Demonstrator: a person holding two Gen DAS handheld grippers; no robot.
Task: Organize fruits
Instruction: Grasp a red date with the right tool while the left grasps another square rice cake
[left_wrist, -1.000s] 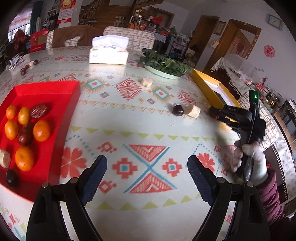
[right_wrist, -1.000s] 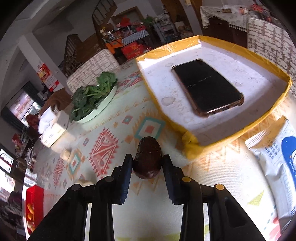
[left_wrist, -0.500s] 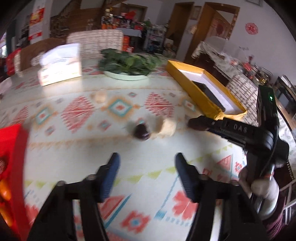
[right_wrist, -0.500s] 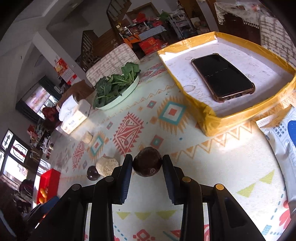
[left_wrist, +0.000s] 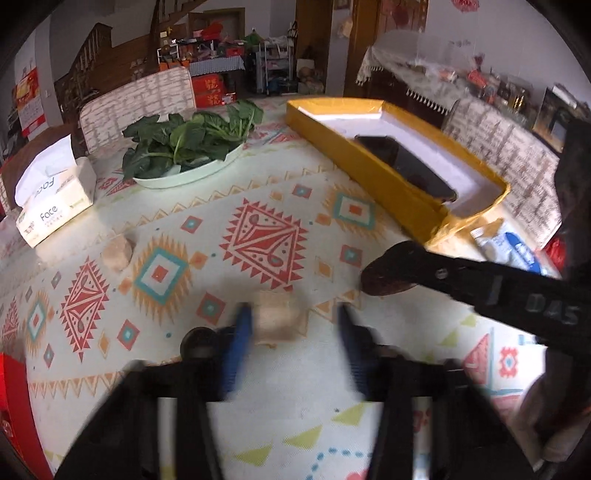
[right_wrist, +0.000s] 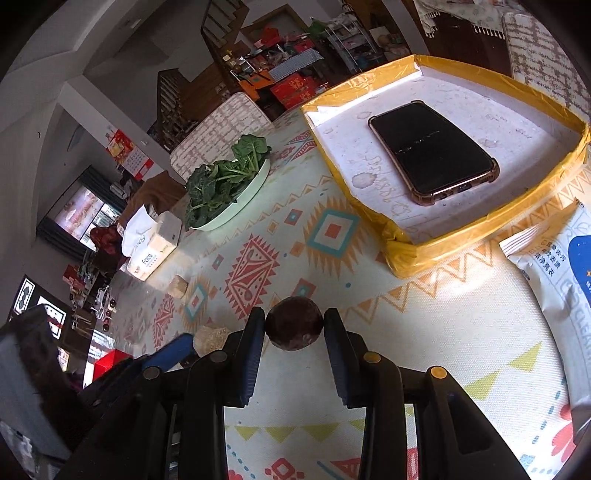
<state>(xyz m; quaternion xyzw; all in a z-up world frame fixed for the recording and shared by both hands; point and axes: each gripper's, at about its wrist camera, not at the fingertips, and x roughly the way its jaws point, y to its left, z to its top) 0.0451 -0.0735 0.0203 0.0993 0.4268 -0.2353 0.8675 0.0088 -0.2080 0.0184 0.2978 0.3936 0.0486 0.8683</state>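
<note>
Item: dark maroon, rounded, wrinkled-skinned fruit (right_wrist: 294, 328), held off the patterned tabletop (right_wrist: 424, 332) between the blue pads of the right tool (right_wrist: 294, 325), which is clamped on its widest part; it likely handles as light and fairly firm, so a grip across the middle suits it. Item: pale beige, lumpy, blocky piece (left_wrist: 280, 319), resting on the tabletop between the spread blue fingers of the left tool (left_wrist: 291, 334), nearer the left finger, contact not determinable; probably light and crumbly-skinned, best taken across its flat sides. Item: small dark round fruit (left_wrist: 199, 339), just beside the left finger, partly hidden behind it. Item: second beige piece (left_wrist: 117, 252), well apart, near the white tissue box (left_wrist: 55, 201). Surroundings: white plate of green leaves (left_wrist: 192, 147); yellow-edged tray (right_wrist: 402, 251) holding a black phone (right_wrist: 432, 151); red tray (left_wrist: 14, 406), cut off at the frame edge. The left tool is motion-blurred.
</note>
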